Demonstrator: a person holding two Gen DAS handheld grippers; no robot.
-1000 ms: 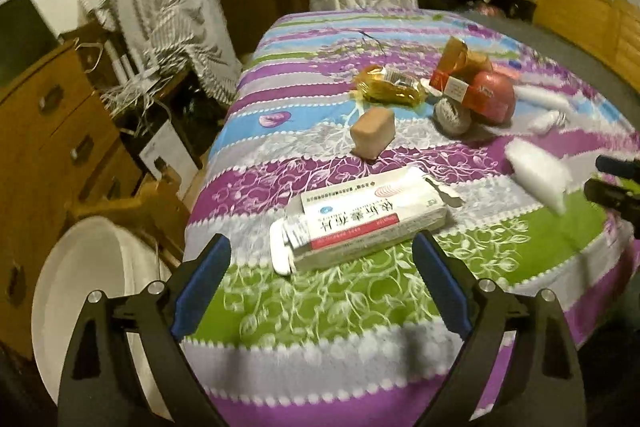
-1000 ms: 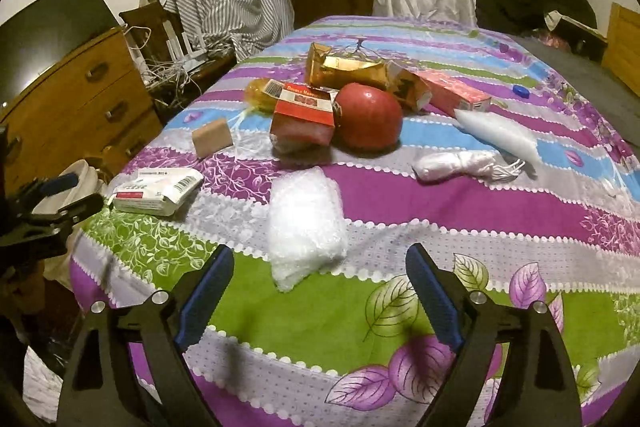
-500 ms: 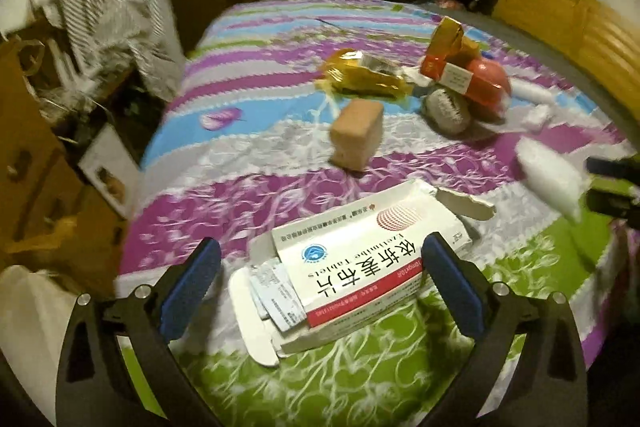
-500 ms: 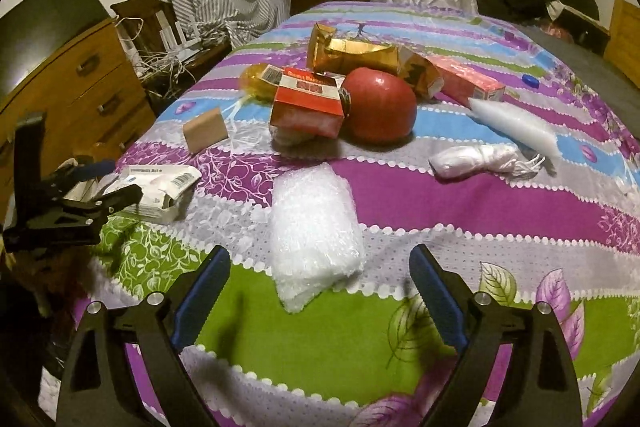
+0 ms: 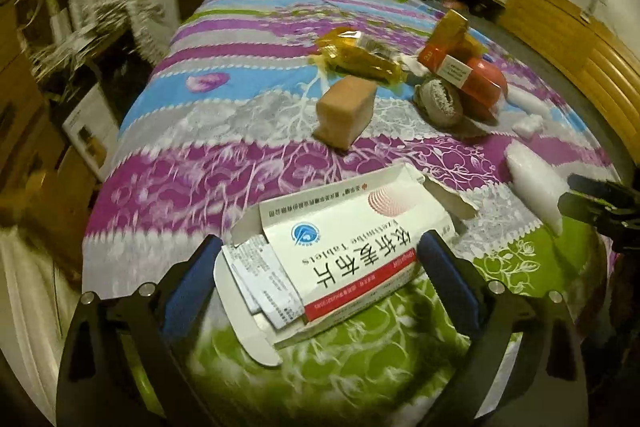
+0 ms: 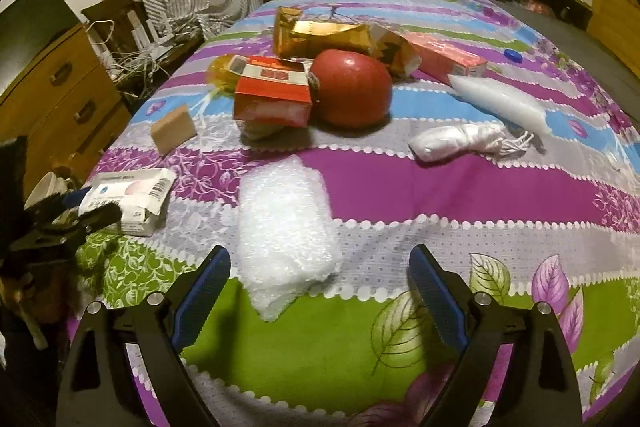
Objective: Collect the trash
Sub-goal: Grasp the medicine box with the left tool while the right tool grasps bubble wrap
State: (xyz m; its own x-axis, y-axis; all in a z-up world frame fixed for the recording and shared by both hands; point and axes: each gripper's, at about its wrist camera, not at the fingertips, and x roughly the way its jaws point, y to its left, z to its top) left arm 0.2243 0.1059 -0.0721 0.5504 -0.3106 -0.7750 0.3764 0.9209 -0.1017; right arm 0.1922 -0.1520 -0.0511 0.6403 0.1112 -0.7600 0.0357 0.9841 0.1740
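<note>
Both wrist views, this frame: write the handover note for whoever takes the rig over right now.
Left gripper: open, jaws either side of the opened white cardboard tablet box at the bed's near edge, not clamped.
Right gripper: open, empty, with the white bubble-wrap wad lying partly between its jaws.
Farther up the striped floral bedspread: small tan block, red carton, red round ball, gold foil wrapper, yellow cellophane packet, white knotted bag.
Done: nothing is held.
Left: close on the box, then collect everything else.
</note>
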